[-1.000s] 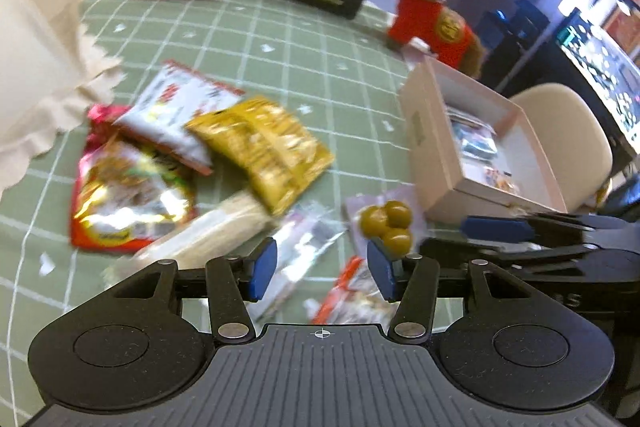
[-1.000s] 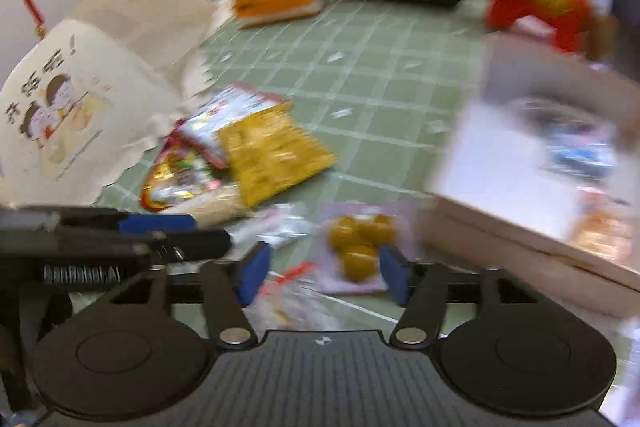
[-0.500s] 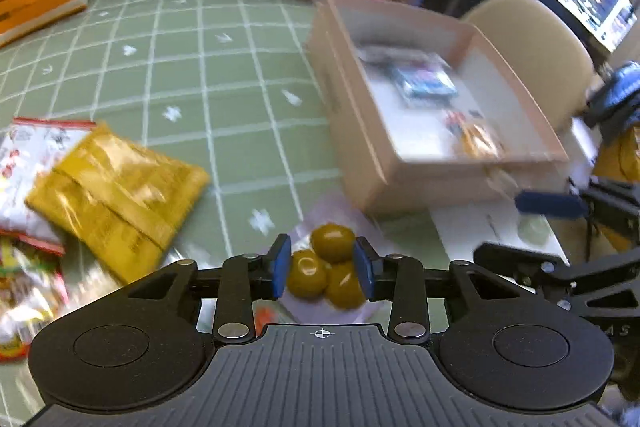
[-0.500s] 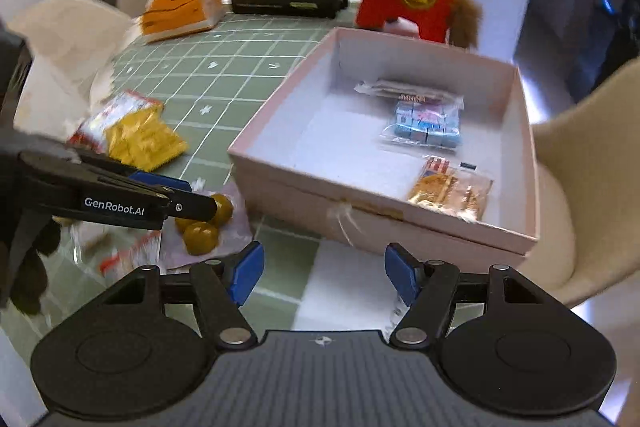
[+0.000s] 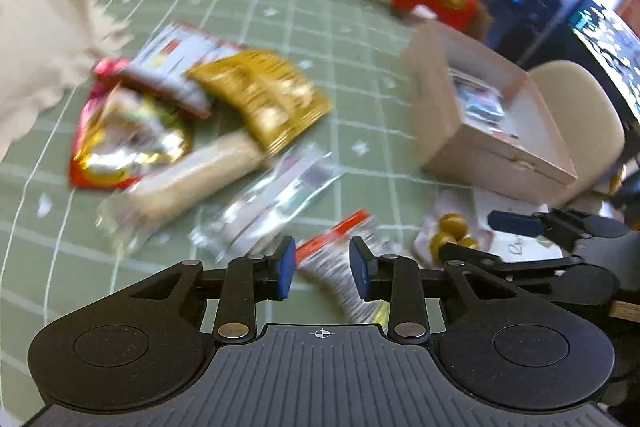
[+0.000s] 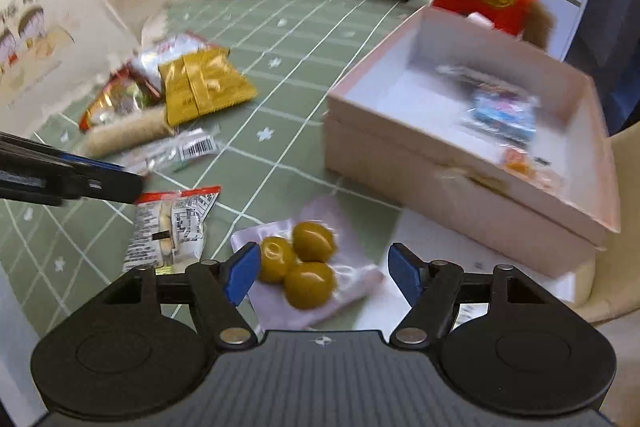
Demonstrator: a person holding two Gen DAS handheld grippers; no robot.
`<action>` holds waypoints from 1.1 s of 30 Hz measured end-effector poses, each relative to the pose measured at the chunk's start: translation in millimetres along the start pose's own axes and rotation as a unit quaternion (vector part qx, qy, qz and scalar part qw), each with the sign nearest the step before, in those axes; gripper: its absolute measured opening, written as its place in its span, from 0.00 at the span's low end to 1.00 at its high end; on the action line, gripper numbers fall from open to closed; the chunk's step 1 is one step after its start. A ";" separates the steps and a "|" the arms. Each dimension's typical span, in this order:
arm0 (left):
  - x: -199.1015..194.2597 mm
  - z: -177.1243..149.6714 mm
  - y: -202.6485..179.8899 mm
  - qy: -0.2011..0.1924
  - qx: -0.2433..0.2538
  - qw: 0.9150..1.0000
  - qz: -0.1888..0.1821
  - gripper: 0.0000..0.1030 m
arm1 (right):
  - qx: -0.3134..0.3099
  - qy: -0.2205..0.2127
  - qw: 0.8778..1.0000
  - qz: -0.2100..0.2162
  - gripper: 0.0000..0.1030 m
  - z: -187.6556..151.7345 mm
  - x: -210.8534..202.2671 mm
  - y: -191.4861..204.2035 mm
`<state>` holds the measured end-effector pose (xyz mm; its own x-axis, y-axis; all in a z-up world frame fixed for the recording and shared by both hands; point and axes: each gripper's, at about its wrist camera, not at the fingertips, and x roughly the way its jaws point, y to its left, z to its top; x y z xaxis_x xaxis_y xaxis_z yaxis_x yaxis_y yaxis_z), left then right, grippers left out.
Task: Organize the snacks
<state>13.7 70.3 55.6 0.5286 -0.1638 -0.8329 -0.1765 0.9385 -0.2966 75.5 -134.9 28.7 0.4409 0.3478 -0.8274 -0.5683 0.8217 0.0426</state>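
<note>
On the green checked cloth (image 6: pixel 304 75), snacks lie left of the box (image 6: pixel 460 195).
Left gripper (image 5: pixel 322 269), jaws closing, straddles a red-edged packet (image 5: pixel 336 267) without clearly pinching it. Right gripper (image 6: pixel 324 273), wide apart and empty, hovers over the olive pouch (image 6: pixel 308 267); two packets sit in the box.

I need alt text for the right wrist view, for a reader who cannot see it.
The right gripper hangs open over a clear packet of green olives on the green checked tablecloth. An open pink box holding snacks stands right; loose snack packets lie left.
</note>
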 end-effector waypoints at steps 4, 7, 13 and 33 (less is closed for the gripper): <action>1.2 -6.4 -3.5 0.014 -0.009 1.000 -0.012 0.33 | 0.016 0.000 1.000 -0.001 0.47 -8.1 -7.3 -1.5; 13.6 -8.0 -16.9 0.018 0.004 1.000 -0.014 0.33 | 0.029 -0.001 0.999 -0.015 0.47 -27.2 -19.7 -9.2; 40.9 -5.5 -62.2 0.021 0.088 0.996 0.005 0.40 | 0.051 -0.014 0.998 -0.037 0.54 -72.1 -51.3 -25.0; 27.1 16.2 -49.8 -0.023 0.124 0.991 0.045 0.43 | 0.060 -0.039 0.996 -0.053 0.78 -69.2 -49.7 -32.2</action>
<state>50.3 24.1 55.4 0.5581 -0.0675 -0.8270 -0.0173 0.9955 -0.0930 23.8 -209.9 29.7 0.5489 0.2873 -0.7850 -0.4315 0.9017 0.0283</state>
